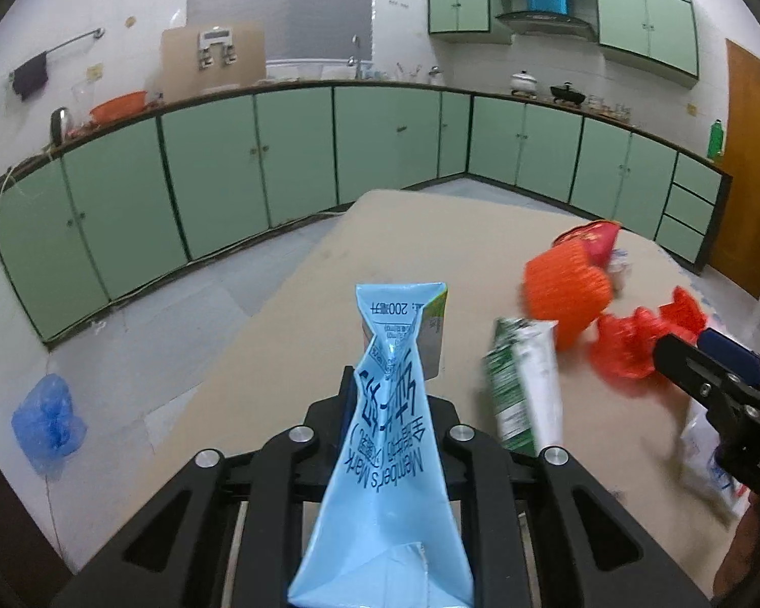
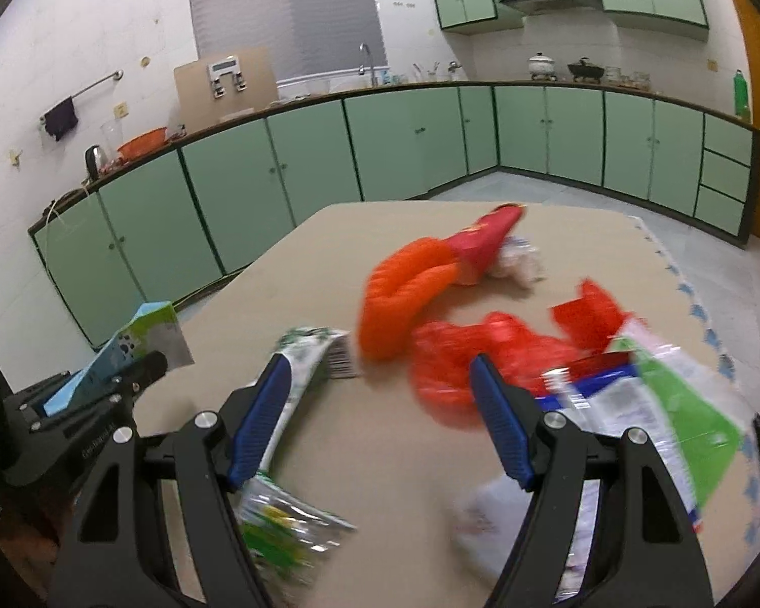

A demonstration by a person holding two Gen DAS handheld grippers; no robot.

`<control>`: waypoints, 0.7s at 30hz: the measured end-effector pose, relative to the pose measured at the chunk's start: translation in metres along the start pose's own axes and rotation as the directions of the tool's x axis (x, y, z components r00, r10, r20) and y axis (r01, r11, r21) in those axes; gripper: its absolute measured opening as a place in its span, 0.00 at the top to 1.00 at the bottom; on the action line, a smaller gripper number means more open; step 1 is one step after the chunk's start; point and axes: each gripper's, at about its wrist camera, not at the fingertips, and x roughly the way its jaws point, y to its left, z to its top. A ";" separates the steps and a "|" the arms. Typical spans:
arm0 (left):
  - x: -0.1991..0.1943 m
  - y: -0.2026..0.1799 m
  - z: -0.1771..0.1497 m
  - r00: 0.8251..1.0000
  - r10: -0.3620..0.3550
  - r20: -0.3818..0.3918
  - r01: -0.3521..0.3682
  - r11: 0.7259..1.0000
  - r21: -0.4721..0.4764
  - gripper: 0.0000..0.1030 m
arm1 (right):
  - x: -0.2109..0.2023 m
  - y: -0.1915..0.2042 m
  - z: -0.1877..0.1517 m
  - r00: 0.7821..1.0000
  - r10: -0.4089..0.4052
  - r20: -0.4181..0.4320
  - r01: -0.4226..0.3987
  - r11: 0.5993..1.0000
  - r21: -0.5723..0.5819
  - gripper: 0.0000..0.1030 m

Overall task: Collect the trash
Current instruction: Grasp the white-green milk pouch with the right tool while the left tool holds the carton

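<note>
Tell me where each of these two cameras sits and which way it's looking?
Left wrist: on the left gripper, facing the table and green cabinets; its jaws pinch a flattened blue milk carton; the right gripper pokes in.
Right wrist: on the right gripper, jaws open and empty, over wrappers; the left gripper shows beside it.
Shared: orange foam net, red plastic bag, green-and-white carton.

The left gripper [image 1: 387, 395] is a black plastic frame with slotted, cut-out linkage arms joined by round silver screws [image 1: 301, 434], two behind each finger. The right gripper [image 2: 375, 420] has the same black linkages and silver screws, and its fingers [image 2: 258, 420] carry ribbed blue pads on their inner faces. White lettering runs along each gripper's black side.
</note>
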 end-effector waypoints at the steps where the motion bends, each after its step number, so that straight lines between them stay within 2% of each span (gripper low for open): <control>1: 0.002 0.005 -0.003 1.000 0.001 -0.006 -0.001 1.000 0.001 0.82 | 0.004 0.006 -0.001 1.000 -0.001 -0.005 0.001 1.000 -0.002 0.31; 15: 0.021 0.048 -0.017 0.999 0.030 -0.033 -0.031 0.999 -0.031 0.82 | 0.044 0.059 -0.008 0.996 0.013 -0.085 -0.014 1.000 -0.009 0.31; 18: 0.023 0.053 -0.019 0.999 0.029 -0.038 -0.031 0.999 -0.043 0.82 | 0.055 0.066 -0.007 0.994 -0.006 -0.107 0.003 1.000 -0.025 0.31; 19: 0.023 0.054 -0.019 0.999 0.029 -0.039 -0.031 0.999 -0.044 0.82 | 0.060 0.068 -0.006 0.993 -0.006 -0.121 0.003 1.000 -0.020 0.31; 21: 0.024 0.055 -0.019 0.999 0.027 -0.039 -0.029 0.998 -0.049 0.82 | 0.067 0.068 -0.007 0.989 -0.002 -0.147 -0.001 1.000 -0.015 0.44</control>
